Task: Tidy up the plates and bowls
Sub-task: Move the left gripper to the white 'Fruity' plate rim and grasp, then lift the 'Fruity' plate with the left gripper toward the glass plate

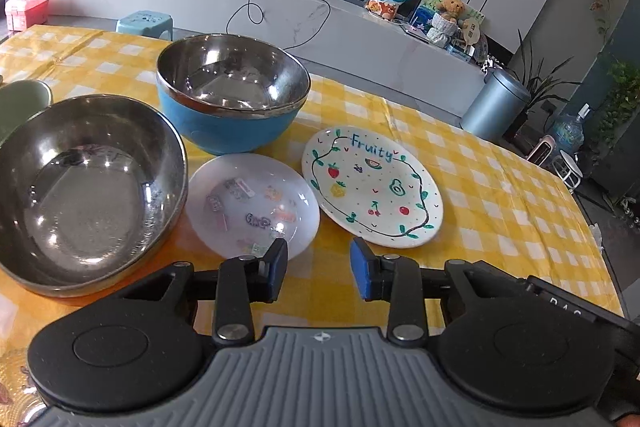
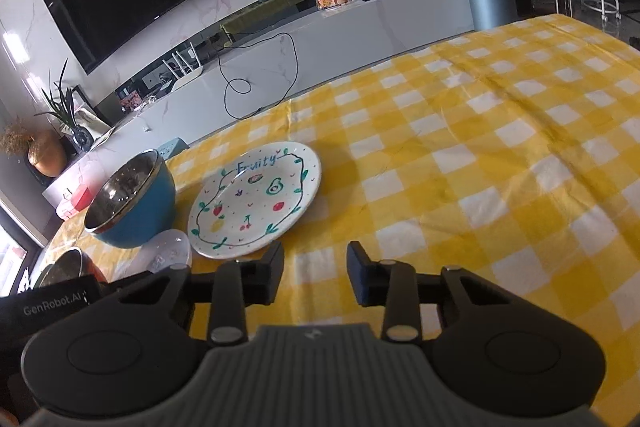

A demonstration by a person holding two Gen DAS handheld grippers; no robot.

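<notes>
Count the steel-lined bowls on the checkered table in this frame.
2: the blue-sided bowl stands at the back; the second steel bowl sits nearer, at the left, beside the translucent plate. A green dish at the left edge is cropped and unclear.

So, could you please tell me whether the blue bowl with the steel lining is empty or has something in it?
Empty: the blue bowl stands upright, and its steel inside shows only reflections.

We see our right hand-held gripper (image 2: 315,273) low over the yellow checked tabletop (image 2: 480,167), its jaws apart with only cloth between them. Just beyond its left finger lies the Fruity plate (image 2: 256,199). Left of that plate stands the blue bowl (image 2: 136,205), and a translucent plate (image 2: 170,251) lies in front of the bowl.
</notes>
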